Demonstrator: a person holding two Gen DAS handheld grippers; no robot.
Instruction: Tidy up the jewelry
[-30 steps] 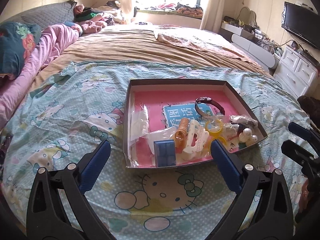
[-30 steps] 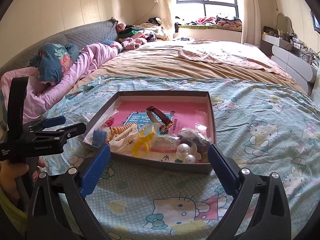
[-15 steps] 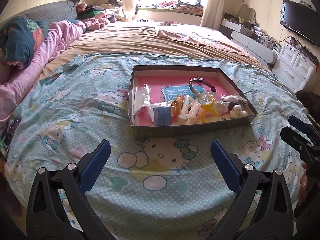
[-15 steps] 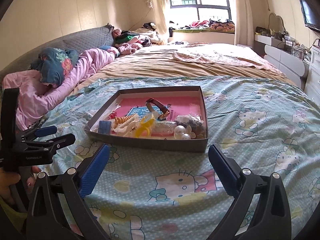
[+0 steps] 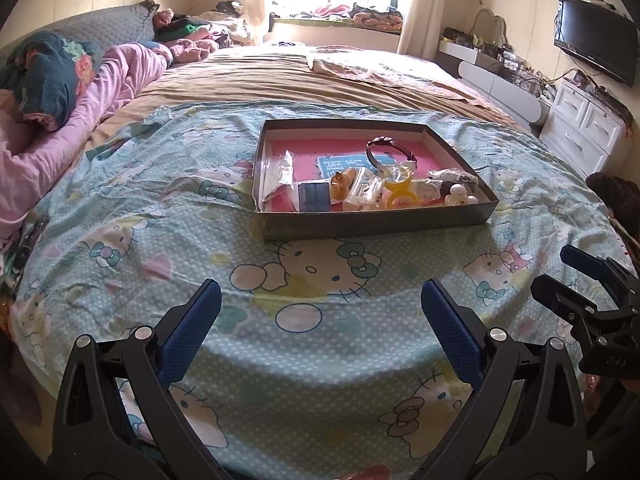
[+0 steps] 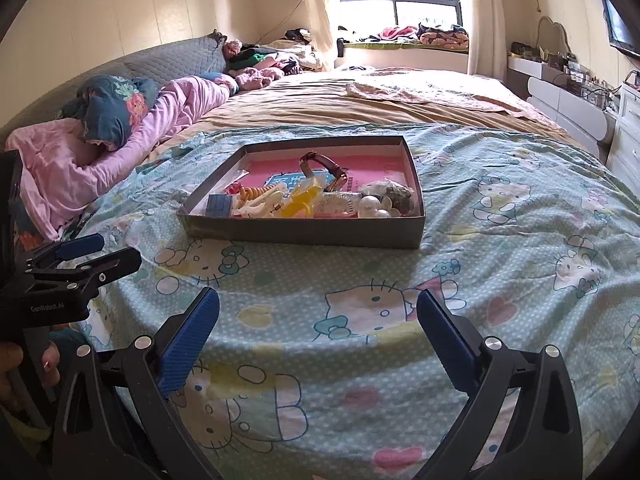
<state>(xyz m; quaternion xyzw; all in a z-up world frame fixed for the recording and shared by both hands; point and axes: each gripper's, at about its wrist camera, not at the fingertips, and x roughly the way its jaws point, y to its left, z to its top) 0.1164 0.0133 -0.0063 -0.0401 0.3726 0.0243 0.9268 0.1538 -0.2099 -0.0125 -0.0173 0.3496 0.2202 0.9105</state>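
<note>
Fingers [image 5: 200,322] of left gripper [image 5: 320,320] spread wide, nothing between them; right gripper [image 6: 318,326] same, fingers [image 6: 444,334] apart and empty. Both hang low over near edge of bed [image 5: 168,232], well short of the shallow cardboard box [image 5: 376,222], likely held back so the whole box stays in view of both cameras. Box sits flat on cartoon-cat blanket [image 6: 500,240], pink liner showing at its far half. Jewelry all piled against box's near wall: dark bangle [image 5: 390,150] propped upright toward far side, yellow rings [image 5: 400,194] at middle, pearls [image 5: 460,196] at near right corner, orange spiral hair tie [image 5: 344,180] and small blue box [image 5: 314,196] left of the rings, clear plastic bags [image 5: 280,172] along left wall. Everything is inside the box, yet heaped, not sorted into groups. Scene fits either a jumble waiting to be sorted, or loose pieces already gathered into the box; can't tell which.
</note>
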